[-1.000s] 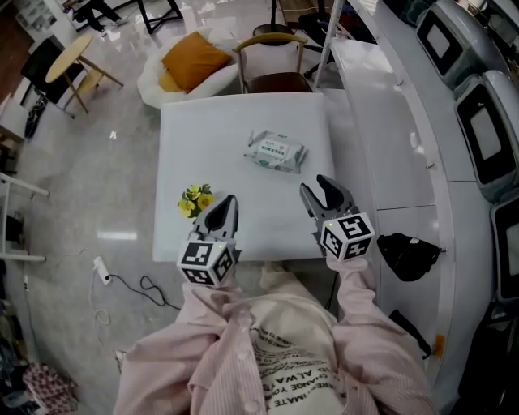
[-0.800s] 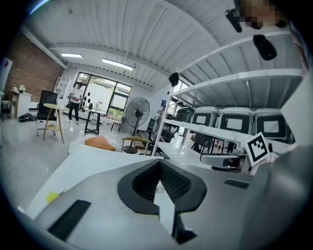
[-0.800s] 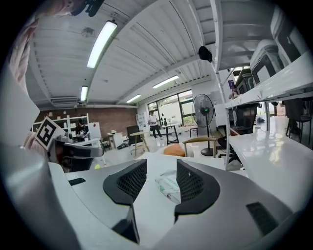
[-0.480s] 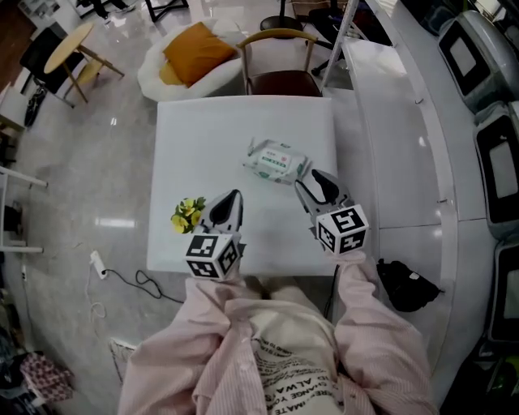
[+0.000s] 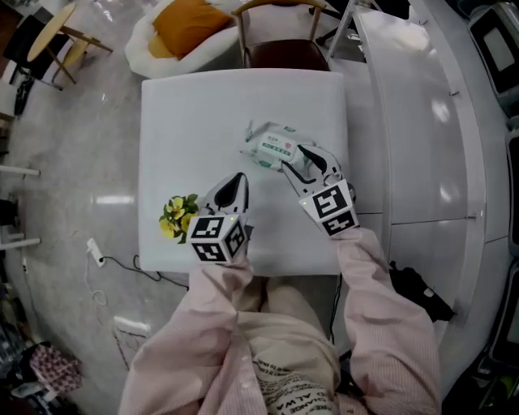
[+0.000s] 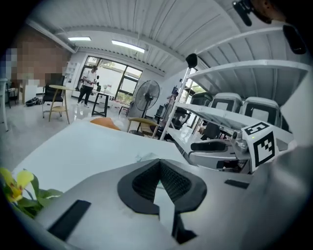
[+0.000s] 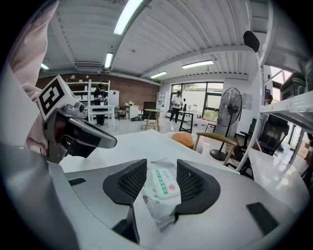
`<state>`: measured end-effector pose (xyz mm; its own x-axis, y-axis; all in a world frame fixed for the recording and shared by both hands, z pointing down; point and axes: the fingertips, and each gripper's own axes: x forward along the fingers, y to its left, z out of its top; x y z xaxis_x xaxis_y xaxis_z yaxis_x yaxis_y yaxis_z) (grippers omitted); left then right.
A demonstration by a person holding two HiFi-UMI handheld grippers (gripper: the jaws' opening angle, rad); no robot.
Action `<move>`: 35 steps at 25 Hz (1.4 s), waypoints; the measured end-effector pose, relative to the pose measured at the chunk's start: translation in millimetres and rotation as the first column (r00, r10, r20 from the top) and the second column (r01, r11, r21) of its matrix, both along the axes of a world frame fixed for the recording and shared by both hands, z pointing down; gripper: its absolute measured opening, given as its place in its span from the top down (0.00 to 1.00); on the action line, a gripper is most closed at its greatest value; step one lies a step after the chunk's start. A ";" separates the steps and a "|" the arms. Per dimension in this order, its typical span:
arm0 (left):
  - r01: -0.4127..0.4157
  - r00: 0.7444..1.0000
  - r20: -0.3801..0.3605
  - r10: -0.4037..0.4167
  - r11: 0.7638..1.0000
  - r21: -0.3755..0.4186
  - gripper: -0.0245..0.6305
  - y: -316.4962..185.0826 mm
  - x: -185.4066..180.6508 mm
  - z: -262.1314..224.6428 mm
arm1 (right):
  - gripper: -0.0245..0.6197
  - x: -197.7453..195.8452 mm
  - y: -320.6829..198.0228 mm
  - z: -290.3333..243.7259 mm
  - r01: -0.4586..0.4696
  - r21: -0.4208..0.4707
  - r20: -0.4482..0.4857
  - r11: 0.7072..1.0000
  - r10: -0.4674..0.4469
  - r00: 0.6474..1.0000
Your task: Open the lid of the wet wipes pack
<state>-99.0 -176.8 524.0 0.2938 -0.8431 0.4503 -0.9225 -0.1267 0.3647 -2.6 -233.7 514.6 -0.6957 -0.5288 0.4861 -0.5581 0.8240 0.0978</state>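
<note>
Nearest, low over the front of the table (image 5: 178, 121): left gripper (image 5: 233, 183), pads pressed together on nothing, tips aimed up the table. Just to its left, a sprig of yellow flowers (image 5: 174, 216) at the table edge, no part in this job.

A little farther out and to the right: right gripper (image 5: 306, 160), jaws spread, set at the near end of the pack (image 5: 272, 144). Seen from its own view, pack framed in the gap between the pads, crinkled end nearest, label facing up. Touching or just above — impossible to tell.

Pack itself lying flat near the middle of the table, a little right of centre, long side slanted. Lid apparently flat and closed; no flap raised in either view.

Judged from this: approach about done, nothing more. Left to do — find the lid's tab, pinch it, peel it up, probably with the left gripper pinning the pack down to avoid dragging the whole thing along.

Beyond the table: a chair (image 5: 284, 55) at the far edge, then an orange cushion (image 5: 182, 24) farther off.
</note>
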 end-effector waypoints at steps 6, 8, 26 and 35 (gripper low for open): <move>0.026 0.999 -0.032 -0.029 0.997 -0.069 0.97 -10.6 0.7 42.4 | 0.70 -14.3 -10.5 37.2 0.079 0.028 -0.111 0.996 -0.075 0.991; 0.041 0.998 -0.044 -0.045 0.996 -0.079 0.97 -15.3 -1.5 51.6 | 0.70 -20.3 -13.6 45.5 0.100 0.035 -0.130 0.994 -0.094 0.987; 0.004 0.996 -0.088 -0.016 0.991 -0.131 0.97 -37.7 15.3 94.6 | 0.70 -37.3 -26.3 101.6 0.186 0.025 -0.292 0.982 -0.171 0.941; -0.050 0.995 -0.097 0.036 0.988 -0.147 0.97 -44.1 23.5 105.1 | 0.79 -39.2 -23.3 108.9 0.191 -0.031 -0.289 0.981 -0.192 0.938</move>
<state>-75.5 -220.9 629.1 0.3756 -0.7544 0.5384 -0.8781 -0.1037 0.4672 -41.8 -257.0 623.5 -0.6125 -0.3978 0.6831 -0.3375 0.9130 0.2291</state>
